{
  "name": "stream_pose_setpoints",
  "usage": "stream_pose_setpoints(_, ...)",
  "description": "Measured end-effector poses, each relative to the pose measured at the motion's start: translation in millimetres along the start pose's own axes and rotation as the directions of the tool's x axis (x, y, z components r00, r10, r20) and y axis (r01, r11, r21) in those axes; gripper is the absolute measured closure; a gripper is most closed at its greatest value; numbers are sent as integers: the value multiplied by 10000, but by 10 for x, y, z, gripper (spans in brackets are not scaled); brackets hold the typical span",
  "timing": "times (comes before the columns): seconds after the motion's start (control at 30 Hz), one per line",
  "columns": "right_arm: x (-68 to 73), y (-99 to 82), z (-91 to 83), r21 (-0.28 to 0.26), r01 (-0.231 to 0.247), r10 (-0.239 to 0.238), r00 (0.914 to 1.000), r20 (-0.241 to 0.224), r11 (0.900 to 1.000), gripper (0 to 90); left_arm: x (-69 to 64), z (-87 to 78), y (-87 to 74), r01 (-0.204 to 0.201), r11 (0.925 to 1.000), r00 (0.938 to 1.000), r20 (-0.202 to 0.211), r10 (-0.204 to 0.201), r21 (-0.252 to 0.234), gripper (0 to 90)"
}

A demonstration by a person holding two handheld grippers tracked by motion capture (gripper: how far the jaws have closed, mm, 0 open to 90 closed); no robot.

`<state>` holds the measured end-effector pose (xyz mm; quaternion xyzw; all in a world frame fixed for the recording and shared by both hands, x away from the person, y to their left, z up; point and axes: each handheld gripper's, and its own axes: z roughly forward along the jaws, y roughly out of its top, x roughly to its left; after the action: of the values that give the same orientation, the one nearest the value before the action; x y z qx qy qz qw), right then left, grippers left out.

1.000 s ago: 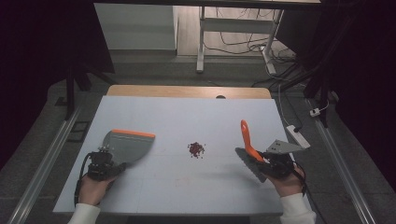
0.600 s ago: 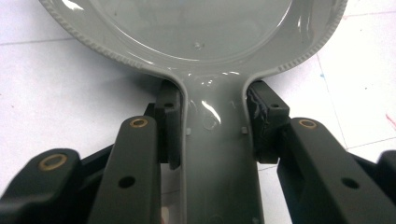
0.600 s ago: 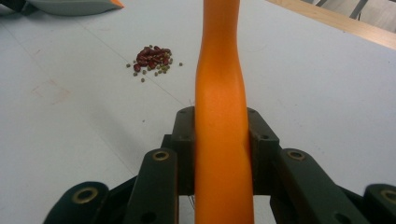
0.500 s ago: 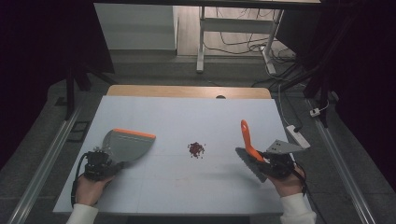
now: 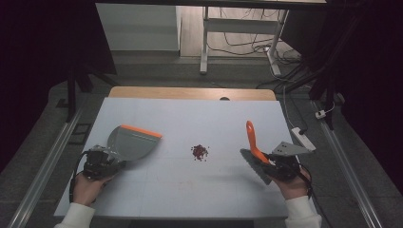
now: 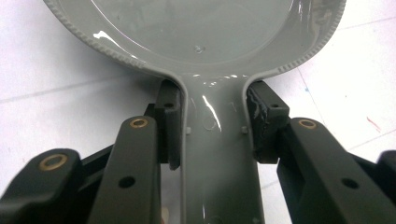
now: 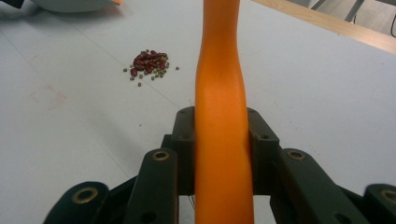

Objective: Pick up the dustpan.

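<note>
Firmly clamped, the left gripper (image 6: 212, 135) holds the grey dustpan (image 5: 130, 141) by its handle, jaws pressed against both sides of the neck, the pan resting on the white table (image 5: 190, 190) with its orange lip facing the middle. Across from it, the right gripper (image 7: 222, 140) is closed on the orange handle of the brush (image 5: 254, 154), its dark bristles near the tabletop. Between the two tools, well apart from each, lies a small heap of red and green beans (image 5: 199, 152). Both tools appear to be in hand and the sweep not yet begun. The next move likely calls for bringing the pan's lip just beside the heap, then drawing the bristles through the beans toward it.
</note>
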<state>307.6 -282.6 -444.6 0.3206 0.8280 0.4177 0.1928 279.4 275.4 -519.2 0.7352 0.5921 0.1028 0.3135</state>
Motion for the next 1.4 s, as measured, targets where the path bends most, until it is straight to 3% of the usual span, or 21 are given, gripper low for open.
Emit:
stream_pose_setpoints(0.23, -27, -2, 5, -59, -177, 177, 9998, 32, 9998, 702, 50, -66, 32, -325, 9974, 9967, 726, 371, -645, 622)
stream_pose_setpoints(0.37, -31, 2, -30, -247, -406, 408, 9992, 57, 9989, 702, 8, -73, 43, -848, 9937, 9914, 940, 916, -737, 622)
stream_pose_setpoints(0.63, -13, -9, -23, -367, -468, 466, 9989, -64, 9982, 702, -146, -104, 69, -1824, 9760, 9712, 1328, 1977, -1192, 622)
stream_pose_setpoints(0.7, -7, -11, -28, -422, -477, 473, 9988, -105, 9980, 702, -188, -119, 87, -2050, 9691, 9616, 1562, 2255, -1372, 622)
stream_pose_setpoints(0.77, -5, -15, -27, -453, -504, 500, 9987, -84, 9977, 702, -203, -120, 91, -2098, 9675, 9596, 1598, 2315, -1414, 622)
stream_pose_setpoints(0.83, -10, -17, -15, -510, -646, 645, 9979, -44, 9966, 702, -234, -128, 108, -2307, 9614, 9518, 1706, 2550, -1499, 622)
stream_pose_setpoints(0.87, -12, -17, -9, -505, -660, 658, 9978, -46, 9965, 702, -234, -128, 108, -2307, 9614, 9518, 1706, 2550, -1499, 622)
stream_pose_setpoints(0.93, 6, -16, -6, -437, -609, 613, 9981, 93, 9972, 702, -247, -145, 129, -2434, 9567, 9456, 1803, 2707, -1599, 621)
stream_pose_setpoints(1.0, 18, -17, -10, -419, -576, 581, 9982, 122, 9975, 702, -249, -153, 131, -2447, 9554, 9438, 1852, 2738, -1654, 622)
stream_pose_setpoints(1.07, 37, -18, -11, -430, -608, 612, 9981, 86, 9972, 702, -255, -163, 136, -2505, 9520, 9369, 2037, 2842, -1761, 622)
stream_pose_setpoints(1.1, 38, -17, -6, -422, -611, 615, 9981, 73, 9972, 702, -261, -160, 144, -2613, 9488, 9286, 2220, 2972, -1774, 621)
stream_pose_setpoints(1.13, 38, -17, -6, -422, -611, 615, 9981, 73, 9972, 702, -261, -160, 144, -2613, 9488, 9286, 2220, 2972, -1774, 622)
stream_pose_setpoints(1.23, 48, -2, 38, -348, -495, 496, 9988, 13, 9982, 702, -288, -158, 144, -2878, 9417, 9159, 2370, 3238, -1742, 621)
stream_pose_setpoints(1.27, 50, 0, 46, -346, -475, 476, 9989, 16, 9983, 702, -308, -164, 136, -3037, 9366, 9070, 2481, 3403, -1746, 621)
stream_pose_setpoints(1.3, 53, 5, 57, -349, -479, 479, 9989, -1, 9982, 702, -308, -164, 136, -3037, 9366, 9070, 2481, 3403, -1746, 622)
stream_pose_setpoints(1.4, 67, 24, 91, -342, -404, 402, 9992, -73, 9986, 702, -340, -185, 119, -3290, 9275, 8906, 2682, 3672, -1774, 621)
